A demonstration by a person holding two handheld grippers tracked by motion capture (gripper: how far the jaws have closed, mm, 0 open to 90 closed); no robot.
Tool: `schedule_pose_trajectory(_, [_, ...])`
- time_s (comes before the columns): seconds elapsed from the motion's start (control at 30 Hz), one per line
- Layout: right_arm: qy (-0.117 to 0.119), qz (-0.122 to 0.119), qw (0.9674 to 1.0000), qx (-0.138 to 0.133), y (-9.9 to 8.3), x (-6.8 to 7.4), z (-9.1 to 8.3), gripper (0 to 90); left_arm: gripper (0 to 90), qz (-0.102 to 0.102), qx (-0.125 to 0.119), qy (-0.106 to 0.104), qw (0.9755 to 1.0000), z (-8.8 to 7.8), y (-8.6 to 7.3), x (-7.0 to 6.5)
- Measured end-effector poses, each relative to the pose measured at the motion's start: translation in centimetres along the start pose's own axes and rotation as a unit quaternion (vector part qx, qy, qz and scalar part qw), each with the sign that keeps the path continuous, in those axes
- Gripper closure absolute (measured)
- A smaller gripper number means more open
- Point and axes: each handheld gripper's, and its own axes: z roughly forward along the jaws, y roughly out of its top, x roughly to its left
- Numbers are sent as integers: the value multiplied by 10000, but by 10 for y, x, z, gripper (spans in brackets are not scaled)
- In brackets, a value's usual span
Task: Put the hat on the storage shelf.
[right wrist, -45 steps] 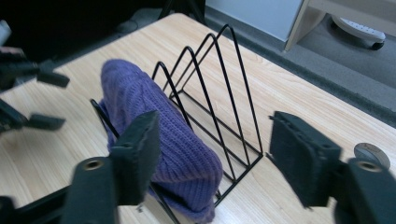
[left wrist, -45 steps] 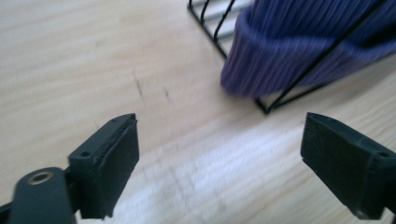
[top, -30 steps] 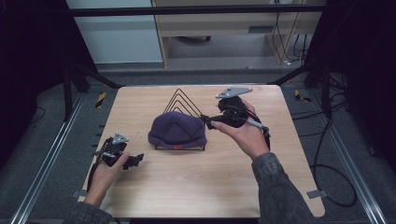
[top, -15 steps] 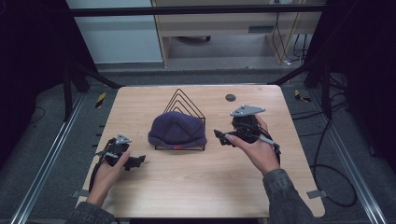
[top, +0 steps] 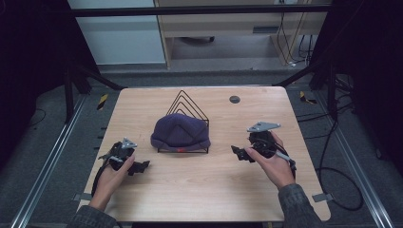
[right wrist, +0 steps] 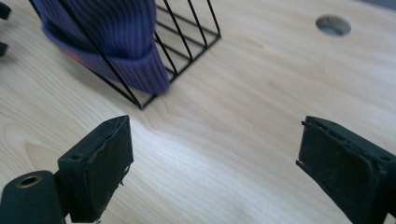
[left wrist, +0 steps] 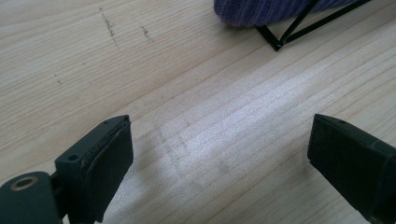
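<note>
A purple knitted beanie (top: 180, 132) is draped over a black wire triangular rack (top: 188, 105) at the middle of the wooden table (top: 199, 190). My left gripper (top: 140, 167) rests low at the front left, open, jaws wide apart over bare wood (left wrist: 219, 140); the beanie's edge (left wrist: 261, 11) and a rack corner (left wrist: 275, 42) lie ahead of it. My right gripper (top: 237, 153) is to the right of the rack, open with nothing between its jaws (right wrist: 215, 154). The beanie (right wrist: 107, 42) and rack (right wrist: 187, 32) sit ahead of it to the left.
A round hole (top: 234, 99) sits in the tabletop at the back right, also seen as the hole (right wrist: 332, 24) in the right gripper view. Dark floor, metal rails and cables surround the table. A cable (top: 332, 175) trails off the right side.
My right gripper has drawn back from the rack's right side toward the front right of the table and come lower. The left gripper has barely moved.
</note>
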Motion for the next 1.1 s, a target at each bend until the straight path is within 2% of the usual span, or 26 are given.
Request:
schedule_pose_trajectory(0.07, [3,151,9998,88,-15,-2,6,115,63,13,43,-18,10000,1,0,0])
schedule_pose_trajectory(0.1, [3,151,9998,88,-15,-2,6,115,63,8,60,-30,10000,2,0,0])
schedule_pose_trajectory(0.17, [17,233,9996,187,-29,-2,14,123,64,29,108,-49,9999,3,-1,-1])
schedule_pose_trajectory(0.37, [131,433,9986,274,-48,0,23,128,63,-4,162,-86,9998,4,-1,-1])
schedule_pose_trajectory(0.63, [75,562,9977,362,-60,-1,33,125,43,-32,158,-128,9998,6,-2,-2])
schedule_pose_trajectory(0.87, [-118,676,9970,366,-66,-4,42,122,15,-53,137,-134,9998,7,-3,-1])
schedule_pose_trajectory(0.9, [-148,740,9962,430,-67,-4,44,122,10,-53,125,-135,9998,7,-3,-1])
schedule_pose_trajectory(1.1, [-175,683,9961,525,-72,-3,47,117,0,-67,98,-133,9998,8,-3,-1])
